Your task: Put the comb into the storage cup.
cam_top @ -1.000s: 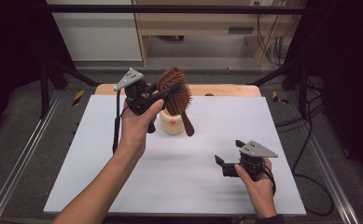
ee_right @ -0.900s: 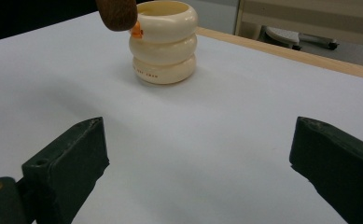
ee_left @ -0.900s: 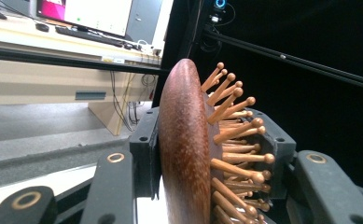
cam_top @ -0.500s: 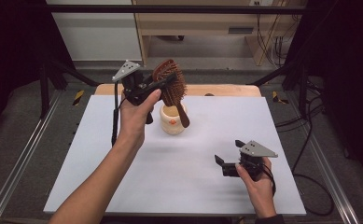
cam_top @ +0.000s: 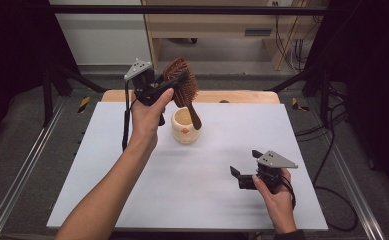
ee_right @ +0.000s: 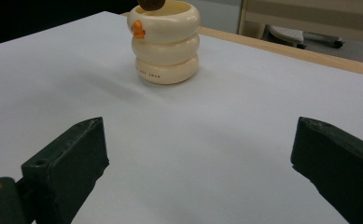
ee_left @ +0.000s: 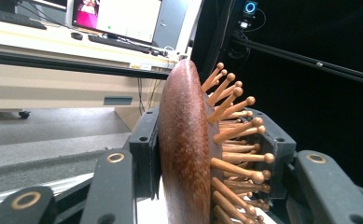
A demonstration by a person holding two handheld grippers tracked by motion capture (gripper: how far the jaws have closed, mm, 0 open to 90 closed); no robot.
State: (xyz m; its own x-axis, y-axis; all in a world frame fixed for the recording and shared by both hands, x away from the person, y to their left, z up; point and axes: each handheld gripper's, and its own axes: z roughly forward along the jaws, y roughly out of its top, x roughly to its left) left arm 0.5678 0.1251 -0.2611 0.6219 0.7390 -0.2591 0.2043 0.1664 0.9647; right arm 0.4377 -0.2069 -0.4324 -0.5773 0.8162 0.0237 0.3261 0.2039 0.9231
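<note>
Lifting the hairbrush (cam_top: pixel 182 86) a little higher than a second ago, I keep my left gripper (cam_top: pixel 174 86) pinching its head, handle tip just over the far cream cup (cam_top: pixel 184 126), nearly clear, while my right gripper (cam_top: pixel 246 170) rests spread near the counter (cam_top: pixel 132 190) edge.

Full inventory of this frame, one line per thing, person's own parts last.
Hairbrush: 1, brown wood with peg bristles, held above the cup, handle tip at the cup's mouth.
Cup: 1, cream with an orange mark, ringed shape, far centre of the table.
Table: 1, white top with a wooden far edge.
Desk: 1, pale wood, beyond the table, with keyboard and monitor.
Left gripper: 1, black, raised, shut on the brush head.
Right gripper: 1, black, near right of the table, jaws open.
Left hand: 1, holds the left gripper.
Right hand: 1, holds the right gripper.
</note>
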